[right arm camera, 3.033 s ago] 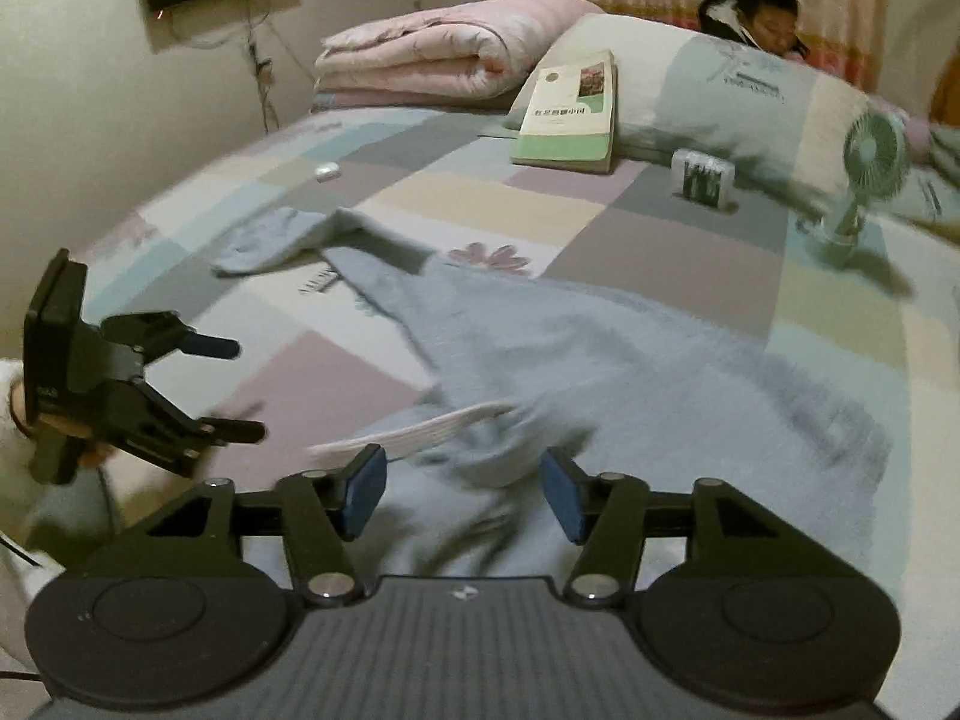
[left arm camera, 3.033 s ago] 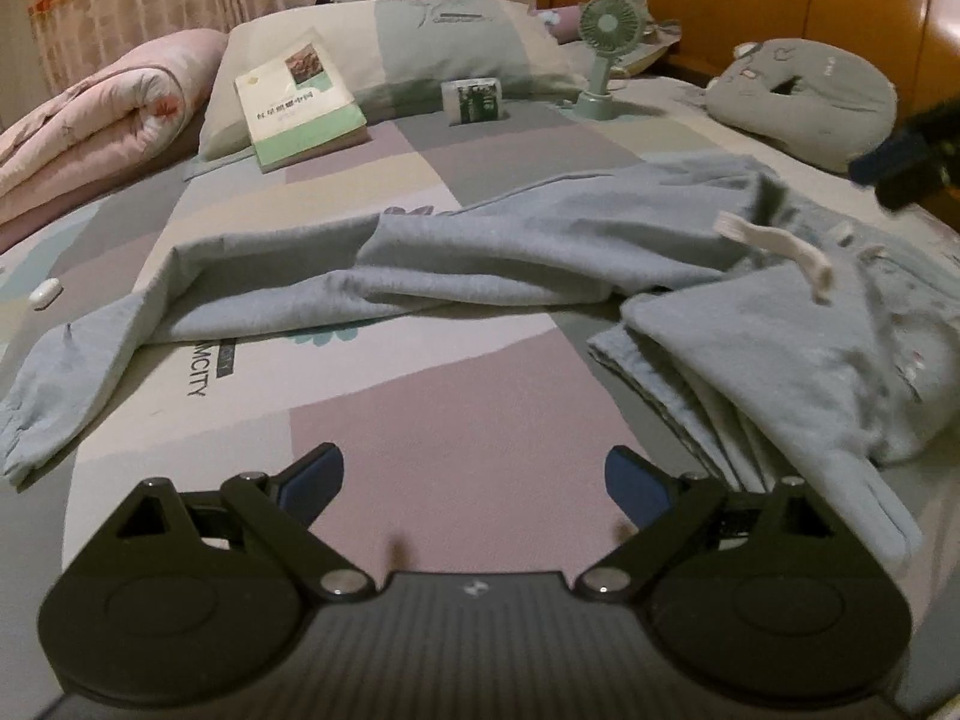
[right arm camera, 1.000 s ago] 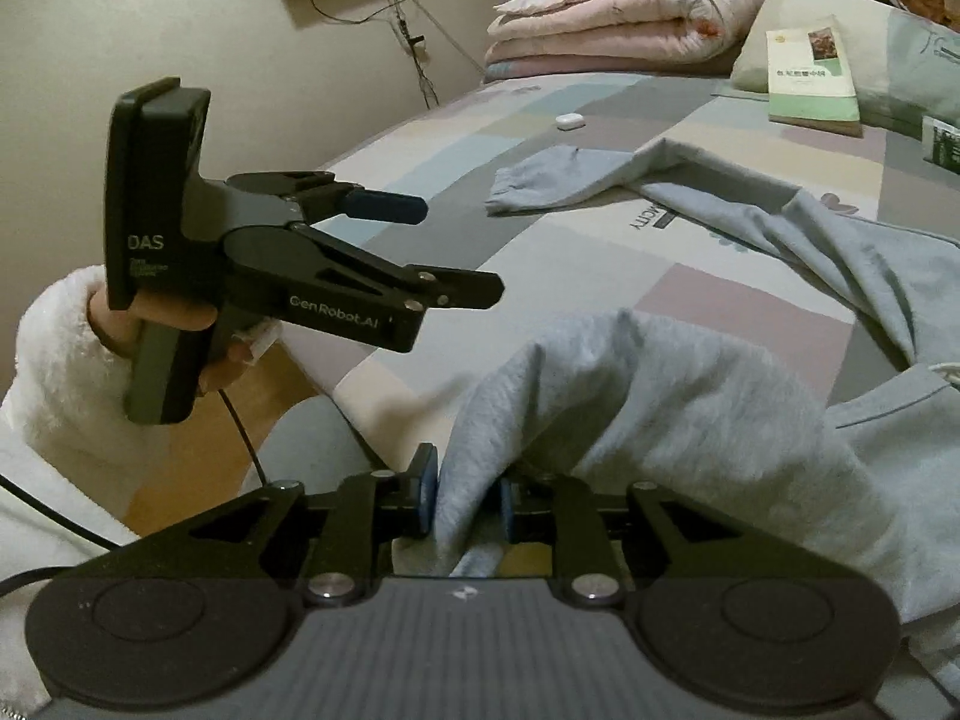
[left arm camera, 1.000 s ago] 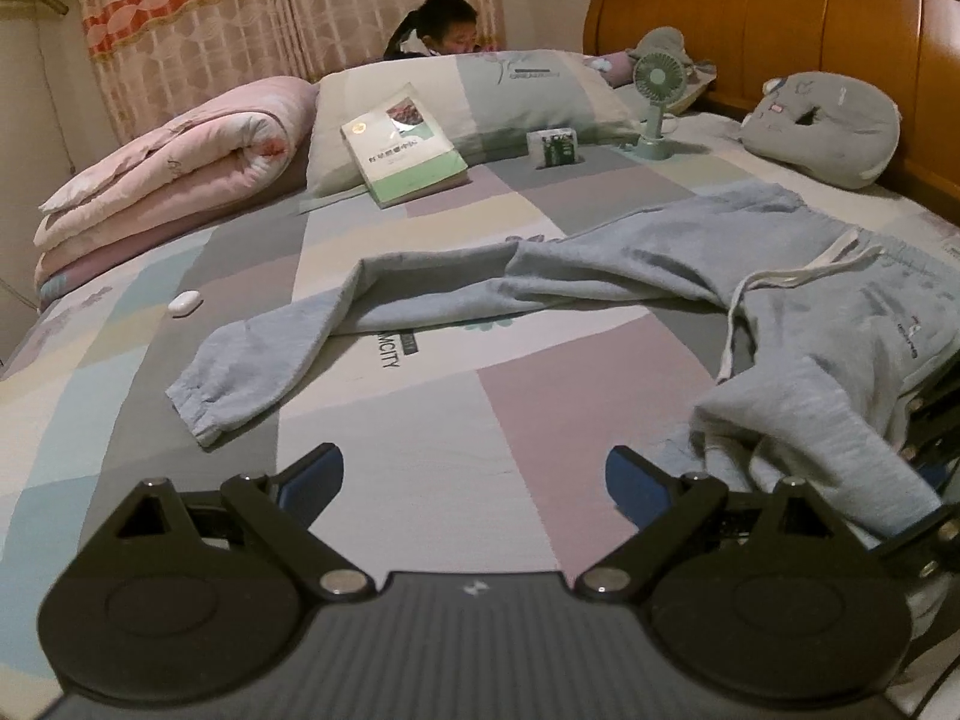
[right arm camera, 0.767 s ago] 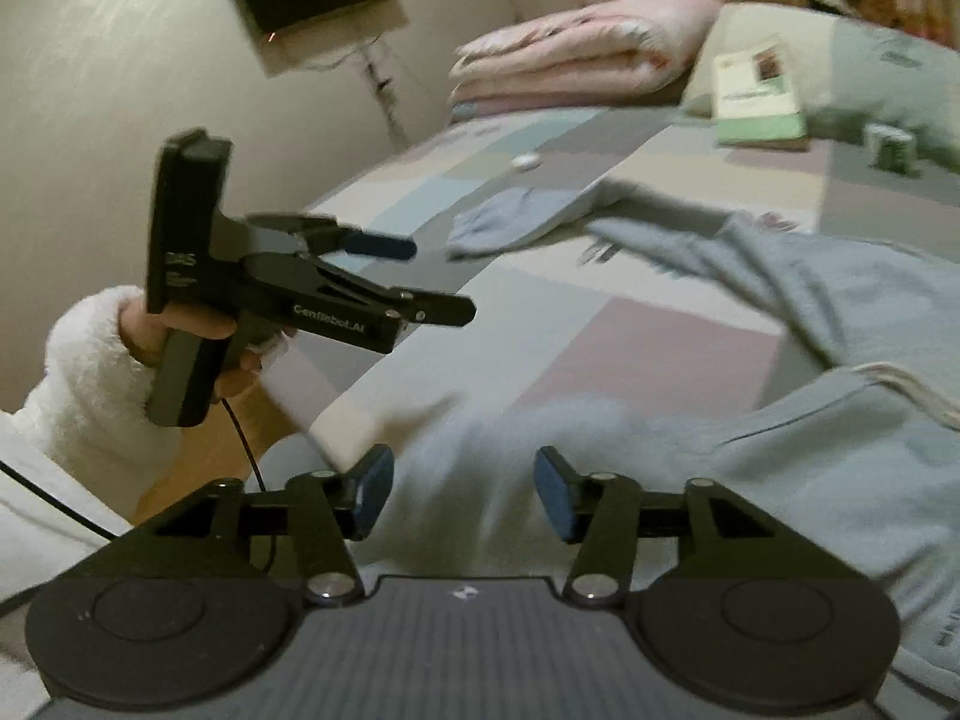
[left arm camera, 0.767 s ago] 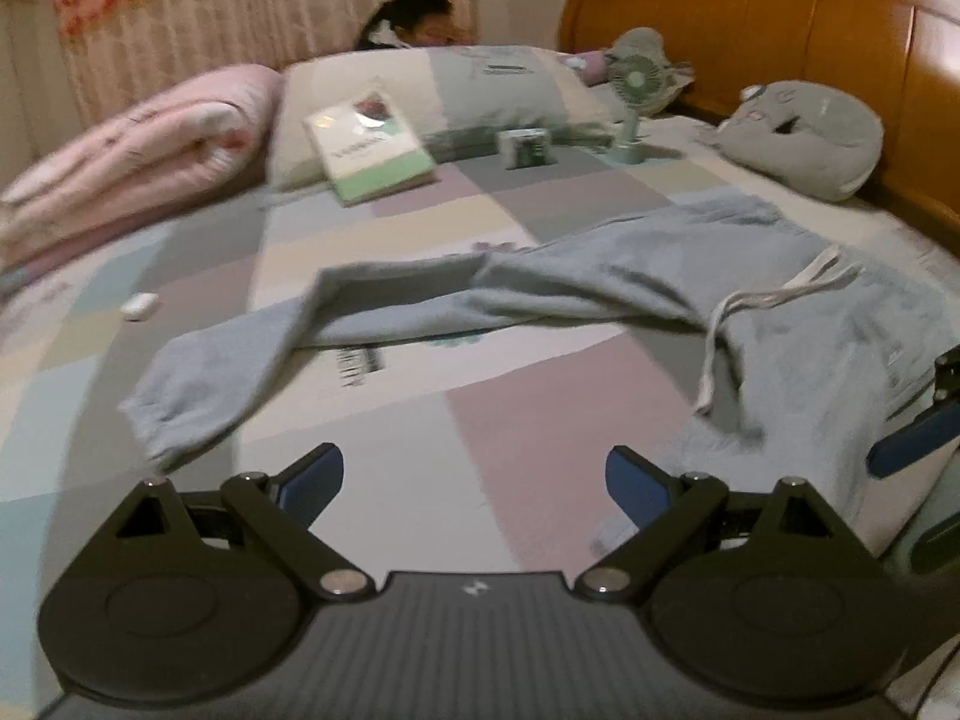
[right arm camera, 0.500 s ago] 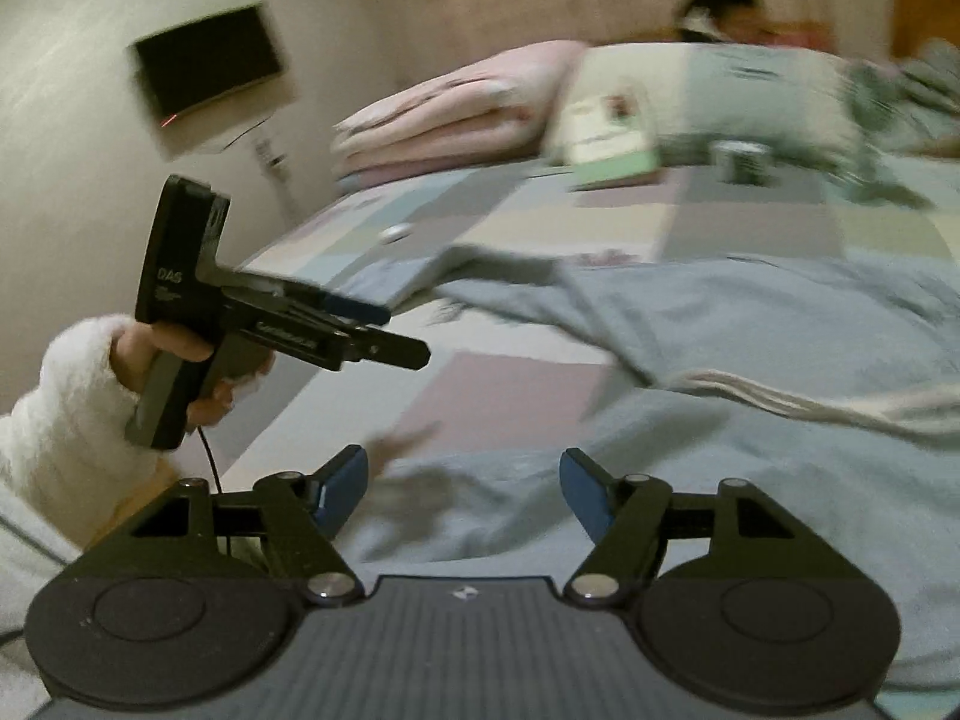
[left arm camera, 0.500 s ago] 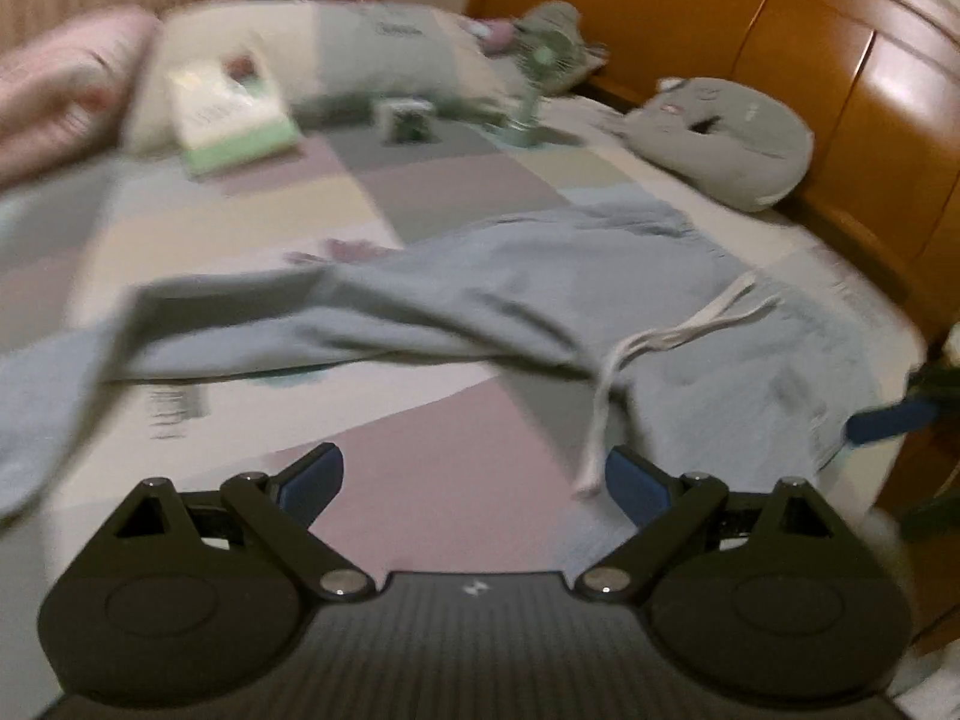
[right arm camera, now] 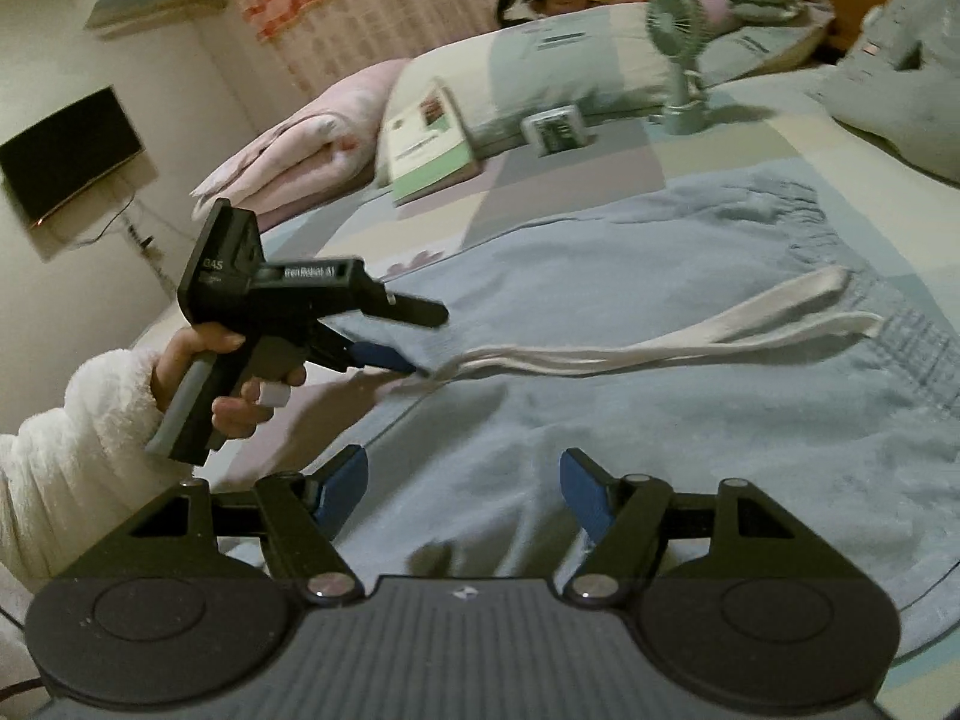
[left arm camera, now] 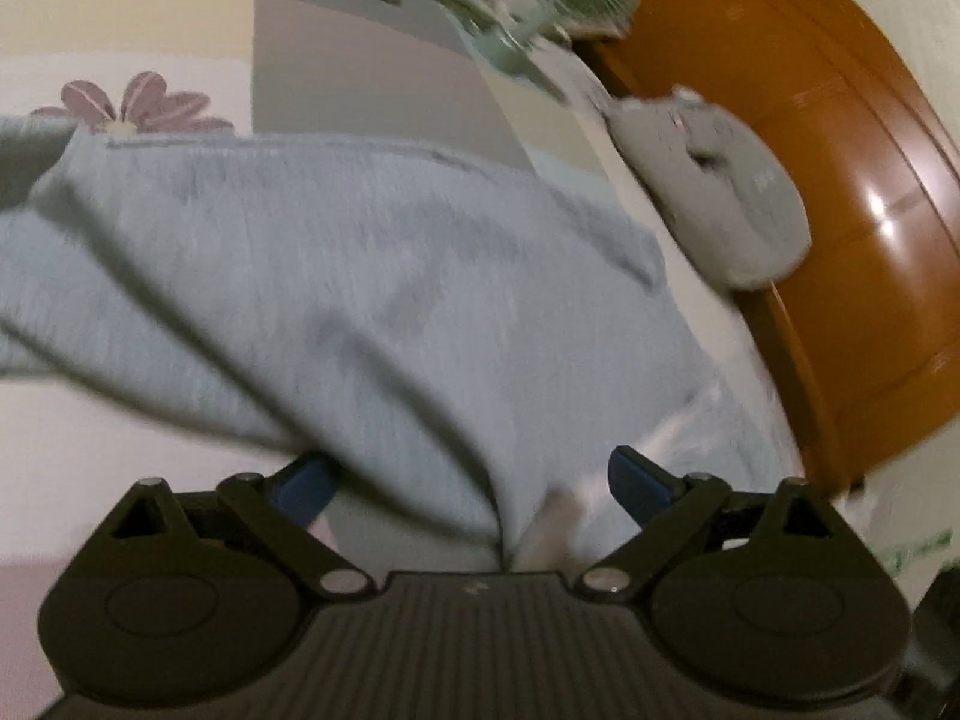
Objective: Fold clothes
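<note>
Grey sweatpants (right arm camera: pixel 660 420) lie spread on the bed, waistband toward the right, with a white drawstring (right arm camera: pixel 690 336) trailing across them. My right gripper (right arm camera: pixel 462 480) hovers open low over the cloth, and nothing is between its pads. My left gripper (right arm camera: pixel 420 339), held by a hand in a white fluffy sleeve, is open at the pants' left edge, near the drawstring's end. The blurred left wrist view shows the left gripper (left arm camera: pixel 471 480) with jaws wide apart. A fold of the pants (left arm camera: pixel 360 300) lies between them, unpressed.
At the back are a pillow (right arm camera: pixel 540 60) with a book (right arm camera: pixel 429 144) leaning on it, a small box, a green fan (right arm camera: pixel 678 42) and a rolled pink quilt (right arm camera: pixel 300 162). A person sits behind the pillow. A grey plush cushion (left arm camera: pixel 720 198) lies by the wooden headboard (left arm camera: pixel 840 180).
My right gripper let go of the pants' cloth and opened. Both grippers swung toward the waistband. The left one dropped low, close onto the pants.
</note>
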The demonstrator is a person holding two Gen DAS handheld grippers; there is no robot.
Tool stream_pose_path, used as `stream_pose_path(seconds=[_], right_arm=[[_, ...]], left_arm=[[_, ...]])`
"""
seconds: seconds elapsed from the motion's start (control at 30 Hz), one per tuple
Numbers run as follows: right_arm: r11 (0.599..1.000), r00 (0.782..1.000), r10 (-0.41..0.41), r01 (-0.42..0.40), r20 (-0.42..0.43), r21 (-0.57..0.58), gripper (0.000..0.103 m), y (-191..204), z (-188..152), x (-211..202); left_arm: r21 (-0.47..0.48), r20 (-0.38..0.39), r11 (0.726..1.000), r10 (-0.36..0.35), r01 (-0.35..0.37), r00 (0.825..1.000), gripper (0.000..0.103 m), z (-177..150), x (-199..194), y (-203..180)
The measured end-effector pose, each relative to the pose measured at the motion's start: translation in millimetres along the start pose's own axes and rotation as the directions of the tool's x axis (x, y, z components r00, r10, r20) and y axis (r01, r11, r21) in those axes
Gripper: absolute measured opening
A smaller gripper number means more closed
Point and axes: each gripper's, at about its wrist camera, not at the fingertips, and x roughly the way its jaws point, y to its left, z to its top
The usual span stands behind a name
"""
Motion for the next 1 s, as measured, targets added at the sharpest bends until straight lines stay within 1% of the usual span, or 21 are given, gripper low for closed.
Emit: stream_pose_path(seconds=[0.07, 0.1, 0.13, 0.17, 0.2, 0.23, 0.27, 0.33, 0.4, 0.5, 0.63, 0.7, 0.77, 0.8, 0.87, 0.9, 0.97, 1.0], right_arm=[[1.000, 1.000, -0.006, 0.006, 0.003, 0.012, 0.076, -7.5, 1.1, 2.4], [1.000, 1.000, -0.008, 0.007, 0.002, 0.014, 0.076, -10.0, 1.5, 3.4], [1.000, 1.000, -0.010, 0.010, 0.003, 0.011, 0.076, -11.5, 1.4, 3.4], [1.000, 1.000, -0.013, 0.013, 0.003, 0.008, 0.076, -12.9, 1.4, 3.4], [1.000, 1.000, -0.016, 0.016, 0.004, 0.005, 0.076, -14.1, 1.5, 3.4], [1.000, 1.000, -0.020, 0.020, 0.007, 0.001, 0.076, -14.8, 1.7, 3.3], [1.000, 1.000, -0.023, 0.023, 0.010, -0.002, 0.076, -15.5, 1.9, 2.7], [1.000, 0.999, -0.026, 0.027, 0.018, -0.005, 0.076, -17.3, 2.0, -1.0], [0.999, 0.999, -0.035, 0.035, 0.026, -0.005, 0.076, -19.5, 2.3, -3.8], [0.999, 0.998, -0.054, 0.054, 0.036, -0.004, 0.076, -22.0, 2.8, -8.1], [0.997, 0.996, -0.082, 0.082, 0.043, -0.001, 0.076, -26.9, 3.0, -11.7], [0.996, 0.995, -0.093, 0.093, 0.043, 0.002, 0.076, -29.7, 2.4, -12.2], [0.995, 0.994, -0.101, 0.101, 0.040, 0.005, 0.076, -32.8, 2.3, -12.2], [0.995, 0.994, -0.102, 0.102, 0.036, 0.009, 0.076, -35.0, 3.1, -12.2], [0.995, 0.994, -0.104, 0.103, 0.027, 0.017, 0.076, -39.5, 5.3, -12.5], [0.995, 0.995, -0.101, 0.101, 0.020, 0.022, 0.076, -42.1, 8.7, -13.1], [0.995, 0.995, -0.095, 0.095, 0.009, 0.022, 0.076, -47.2, 18.5, -16.0], [0.996, 0.996, -0.091, 0.091, 0.005, 0.021, 0.076, -50.5, 25.2, -18.6]], left_arm=[[-0.037, 0.030, 0.999, 0.005, -0.004, 1.000, 0.090, 8.6, 2.4, 4.3], [-0.045, 0.045, 0.999, 0.025, -0.023, 0.999, 0.086, 11.2, 3.3, 5.6], [-0.046, 0.061, 0.997, 0.058, -0.055, 0.996, 0.071, 13.3, 3.9, 6.3], [-0.044, 0.075, 0.995, 0.096, -0.093, 0.993, 0.049, 15.0, 4.3, 6.5], [-0.034, 0.085, 0.989, 0.144, -0.142, 0.986, 0.037, 15.6, 4.7, 5.9], [-0.022, 0.093, 0.982, 0.187, -0.185, 0.978, 0.022, 16.2, 5.1, 5.3], [-0.012, 0.098, 0.978, 0.209, -0.209, 0.973, 0.020, 17.2, 5.3, 5.0], [-0.006, 0.113, 0.976, 0.217, -0.218, 0.970, 0.012, 21.5, 4.4, 5.0], [0.007, 0.132, 0.973, 0.229, -0.232, 0.964, 0.011, 31.0, 2.4, 4.9], [0.013, 0.165, 0.970, 0.237, -0.242, 0.957, 0.010, 55.6, 0.5, 4.7], [0.040, 0.221, 0.954, 0.283, -0.298, 0.934, 0.010, 94.6, 4.4, -5.8], [0.038, 0.212, 0.953, 0.287, -0.301, 0.934, 0.010, 106.8, 9.0, -5.7], [0.057, 0.193, 0.947, 0.300, -0.316, 0.934, 0.011, 105.9, 15.3, -5.7], [0.071, 0.189, 0.943, 0.306, -0.324, 0.933, 0.011, 100.5, 16.3, -6.2], [0.085, 0.179, 0.944, 0.301, -0.320, 0.937, 0.013, 89.7, 13.9, -3.9], [0.089, 0.174, 0.945, 0.297, -0.315, 0.939, 0.016, 84.7, 11.4, -2.9], [0.124, 0.165, 0.944, 0.284, -0.305, 0.945, 0.028, 72.7, 1.8, -5.7], [0.146, 0.160, 0.943, 0.275, -0.299, 0.948, 0.030, 66.3, -3.6, -8.4]])
